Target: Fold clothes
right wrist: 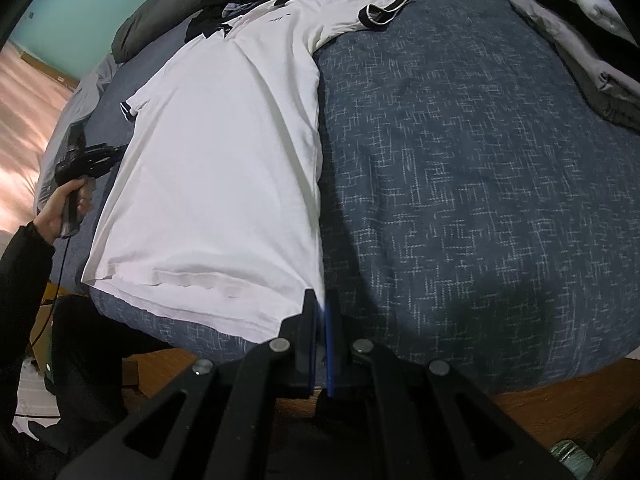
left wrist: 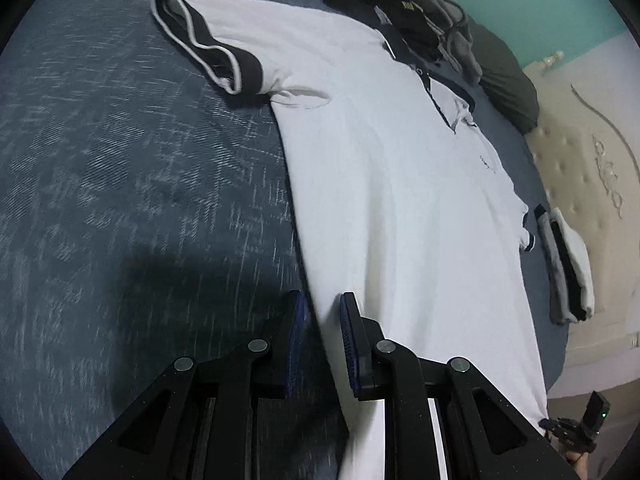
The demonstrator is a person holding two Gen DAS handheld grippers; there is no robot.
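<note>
Polo shirt [right wrist: 224, 152] is spread flat, front up, on the blue bed cover [right wrist: 460, 168], long axis running from the hem at the near bed edge to the collar at the far end, both sleeves out sideways. Right gripper [right wrist: 320, 312] is clamped on the hem corner at its own side, jaws nearly closed on the fabric. Left gripper [left wrist: 322, 320] sits at the opposite side seam, part way up from the hem; jaws are narrow, straddling the shirt's edge, pads not clearly pressing on it, so no grip is confirmed. That side edge is nearest the left gripper. Folded clothes [left wrist: 568, 268] and a dark unfolded pile [left wrist: 404, 4] lie well apart from both.
</note>
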